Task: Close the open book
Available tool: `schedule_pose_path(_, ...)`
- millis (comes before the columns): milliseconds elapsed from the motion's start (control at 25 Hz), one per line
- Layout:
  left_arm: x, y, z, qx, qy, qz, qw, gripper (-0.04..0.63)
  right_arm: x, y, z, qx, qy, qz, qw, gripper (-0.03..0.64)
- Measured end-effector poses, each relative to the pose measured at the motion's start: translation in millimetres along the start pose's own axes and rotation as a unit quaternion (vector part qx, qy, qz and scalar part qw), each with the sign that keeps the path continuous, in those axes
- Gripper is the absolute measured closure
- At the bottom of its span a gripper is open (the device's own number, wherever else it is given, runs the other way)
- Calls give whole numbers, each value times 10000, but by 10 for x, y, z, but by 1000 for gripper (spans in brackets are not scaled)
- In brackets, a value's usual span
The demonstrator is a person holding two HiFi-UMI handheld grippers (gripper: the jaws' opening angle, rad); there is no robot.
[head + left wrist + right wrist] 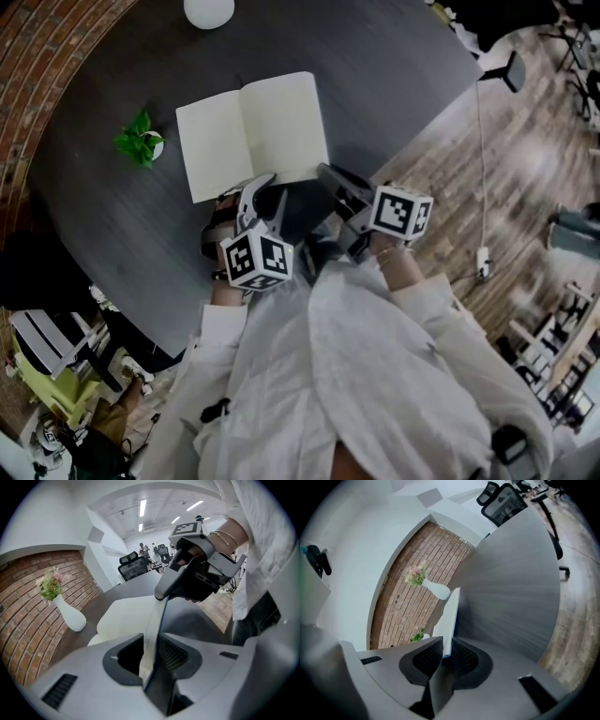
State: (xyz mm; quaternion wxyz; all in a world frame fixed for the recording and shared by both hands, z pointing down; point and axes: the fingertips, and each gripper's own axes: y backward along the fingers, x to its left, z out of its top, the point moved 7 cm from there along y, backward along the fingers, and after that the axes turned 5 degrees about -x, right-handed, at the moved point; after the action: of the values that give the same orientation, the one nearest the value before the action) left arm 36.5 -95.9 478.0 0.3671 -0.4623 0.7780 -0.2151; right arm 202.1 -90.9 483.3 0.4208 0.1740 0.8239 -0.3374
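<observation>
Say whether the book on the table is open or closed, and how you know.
Open: the book shows two blank pages spread either side of its centre fold.

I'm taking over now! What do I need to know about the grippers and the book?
Left gripper: jaws closed on the book's near edge, by the spine.
Right gripper: jaws closed on the same edge, near the right corner.
Book: open on the dark table, blank pages up.
Done: both grips look set.
Left: probably swing the right half over the left to shut it.
</observation>
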Motion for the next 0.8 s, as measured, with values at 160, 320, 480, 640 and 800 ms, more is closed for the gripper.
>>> schedule_pose_path(160,5,34,-3,-144,320,-17,9994,492,92,21,35,-120,197,234,9995,580)
schedule_pose_path(320,79,121,30,-422,865,132,9953,491,213,40,89,-37,585,415,9974,591)
schedule_pose_path(480,126,177,11,-449,1089,304,9926,492,310,40,141,42,841,606,9946,592)
schedule_pose_path(640,129,252,-9,-574,1386,419,9878,491,329,58,175,63,828,713,9940,594)
schedule_pose_path(800,154,354,-13,-872,1950,501,9756,492,395,82,226,117,1026,754,9918,594)
